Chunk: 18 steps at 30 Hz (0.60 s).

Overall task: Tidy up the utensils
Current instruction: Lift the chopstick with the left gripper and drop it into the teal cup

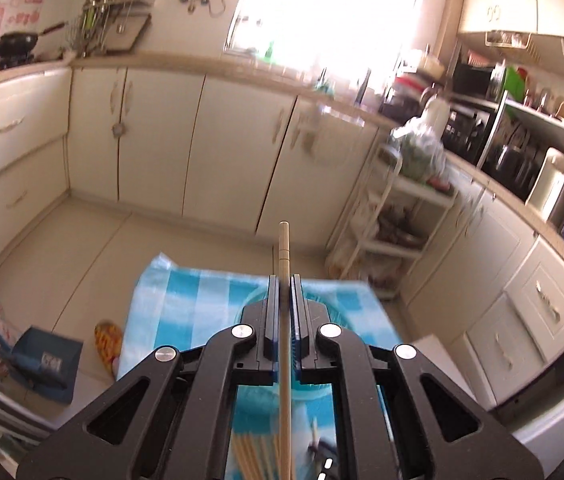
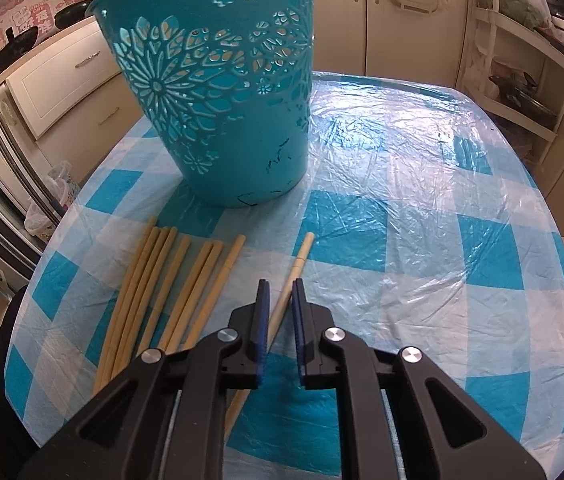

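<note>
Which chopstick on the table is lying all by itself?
The chopstick running between the right gripper fingers, with bare cloth between it and the bunch of chopsticks on its left.

The bucket (image 2: 217,92) is teal with cut-out flower patterns. The cloth (image 2: 422,240) on the counter is checked in blue and white, and the chopsticks (image 2: 169,284) are pale tan. Both claws are black with blue pads (image 2: 262,316).

My matt black plastic left gripper (image 1: 284,280) clamps a smooth pale wooden chopstick (image 1: 284,248). The teal basket (image 2: 217,92) looks like pierced glossy plastic; the checked tablecloth (image 2: 402,208) shines, crinkled plastic film.
</note>
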{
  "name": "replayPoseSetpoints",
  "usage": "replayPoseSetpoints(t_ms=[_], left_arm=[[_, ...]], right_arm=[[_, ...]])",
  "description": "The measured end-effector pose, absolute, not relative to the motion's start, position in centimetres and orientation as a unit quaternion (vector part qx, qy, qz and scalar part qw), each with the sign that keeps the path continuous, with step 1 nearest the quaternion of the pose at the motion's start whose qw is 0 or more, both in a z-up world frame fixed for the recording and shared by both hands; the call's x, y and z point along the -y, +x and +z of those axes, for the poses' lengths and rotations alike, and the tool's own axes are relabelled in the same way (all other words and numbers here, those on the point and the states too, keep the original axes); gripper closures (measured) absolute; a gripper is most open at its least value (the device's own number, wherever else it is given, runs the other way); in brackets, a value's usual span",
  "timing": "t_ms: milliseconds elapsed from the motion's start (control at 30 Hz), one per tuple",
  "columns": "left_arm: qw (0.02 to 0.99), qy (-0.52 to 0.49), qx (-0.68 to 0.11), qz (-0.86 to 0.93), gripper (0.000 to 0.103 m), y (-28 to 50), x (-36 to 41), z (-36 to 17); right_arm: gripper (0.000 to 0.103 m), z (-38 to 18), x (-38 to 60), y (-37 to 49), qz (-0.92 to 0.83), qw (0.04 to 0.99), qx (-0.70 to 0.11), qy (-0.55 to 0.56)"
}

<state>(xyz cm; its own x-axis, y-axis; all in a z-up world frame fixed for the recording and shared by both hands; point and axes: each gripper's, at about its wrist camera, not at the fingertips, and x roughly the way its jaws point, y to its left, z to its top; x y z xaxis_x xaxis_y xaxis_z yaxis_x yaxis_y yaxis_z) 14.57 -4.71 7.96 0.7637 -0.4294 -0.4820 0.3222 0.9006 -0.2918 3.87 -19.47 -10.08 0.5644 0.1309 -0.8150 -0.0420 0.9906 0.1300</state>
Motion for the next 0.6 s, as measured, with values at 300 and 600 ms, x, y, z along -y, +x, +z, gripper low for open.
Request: replayPoseSetpoints(t_ms=[300,600], left_arm=[[0.958,-0.127,-0.201,-0.157,0.098,20.2,8.7,8.5],[0.965,-0.071,-0.231,-0.106,0.098,23.7,11.9,4.4]], right_arm=[[0.086,-10.0,19.2,3.8,0.051,0.885,-0.46,0.041],[0.078,-10.1,18.9,3.8,0.058,0.887,-0.457,0.037]])
